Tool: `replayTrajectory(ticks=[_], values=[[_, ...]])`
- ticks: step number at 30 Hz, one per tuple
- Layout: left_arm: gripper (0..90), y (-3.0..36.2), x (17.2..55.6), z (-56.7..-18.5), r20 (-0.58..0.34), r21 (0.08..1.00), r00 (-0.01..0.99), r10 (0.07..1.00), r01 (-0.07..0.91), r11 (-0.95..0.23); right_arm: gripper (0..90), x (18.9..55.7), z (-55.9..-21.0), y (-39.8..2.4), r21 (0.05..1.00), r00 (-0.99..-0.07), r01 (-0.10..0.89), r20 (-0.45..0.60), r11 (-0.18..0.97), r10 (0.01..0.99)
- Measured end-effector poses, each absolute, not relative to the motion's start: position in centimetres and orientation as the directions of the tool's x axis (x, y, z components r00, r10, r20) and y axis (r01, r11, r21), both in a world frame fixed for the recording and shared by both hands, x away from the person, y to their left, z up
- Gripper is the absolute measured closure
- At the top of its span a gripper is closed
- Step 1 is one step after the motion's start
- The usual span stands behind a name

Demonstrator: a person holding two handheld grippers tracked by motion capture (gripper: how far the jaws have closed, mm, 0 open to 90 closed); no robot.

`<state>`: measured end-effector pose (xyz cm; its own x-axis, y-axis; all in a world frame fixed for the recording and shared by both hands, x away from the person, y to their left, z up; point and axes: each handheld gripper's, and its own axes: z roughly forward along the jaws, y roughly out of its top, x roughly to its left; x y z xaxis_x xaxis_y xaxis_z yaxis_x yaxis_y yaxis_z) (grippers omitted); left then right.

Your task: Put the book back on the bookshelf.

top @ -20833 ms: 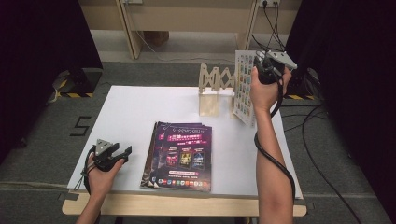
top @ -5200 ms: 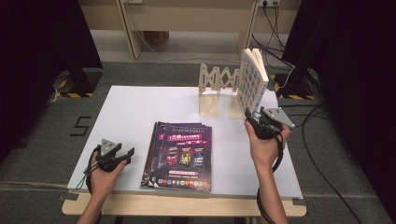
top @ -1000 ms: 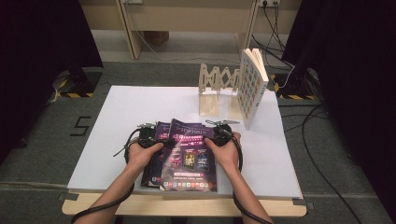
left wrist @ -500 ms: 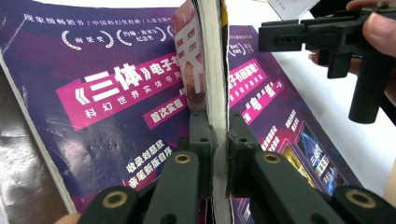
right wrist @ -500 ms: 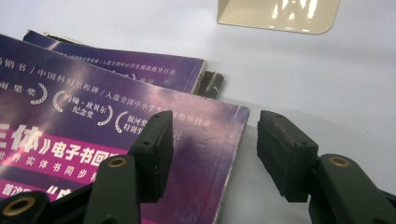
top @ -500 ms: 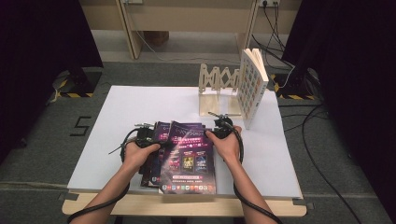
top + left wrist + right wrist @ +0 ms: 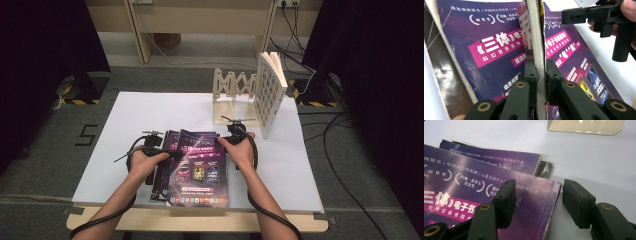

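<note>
At the lower centre of the high view, a stack of purple magazines (image 7: 197, 167) lies on the white tabletop (image 7: 125, 115). The top magazine (image 7: 499, 47) is glossy, with a violet cover, magenta banners and white Chinese lettering; thin, soft and probably slippery, it is judged likely to sag if lifted by one corner. Its raised edge is clamped between the jaws of the left claw (image 7: 538, 72) at lower centre of the left gripper view, a sensible hold near the spine or a long edge. The jaws of the right claw (image 7: 537, 200) have just been opening and stand apart astride the cover's right corner, without pressing it; a second hold on the opposite edge is judged to keep the pages flat. Farther back, at upper right of the high view, a book (image 7: 270, 92) stands upright against a wooden folding rack (image 7: 235, 90).
</note>
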<state>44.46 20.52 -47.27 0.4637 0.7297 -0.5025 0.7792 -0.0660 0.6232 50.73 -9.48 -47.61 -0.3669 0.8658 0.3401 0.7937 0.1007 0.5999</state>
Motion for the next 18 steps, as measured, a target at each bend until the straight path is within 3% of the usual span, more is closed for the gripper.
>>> replayTrajectory(ticks=[10, 18], values=[[80.4, 20.5, 44.6, -47.5, -0.485, 0.626, 0.460, 0.743, 0.777, -0.073, 45.9, 50.7, -47.7, -9.4, 0.578, -0.354, 0.812, 0.381, 0.079, 0.854], [79.4, 20.4, 44.5, -47.6, -0.465, 0.625, 0.459, 0.757, 0.776, -0.087, 54.3, 50.2, -46.7, -9.6, 0.598, -0.368, 0.797, 0.366, 0.087, 0.855]])
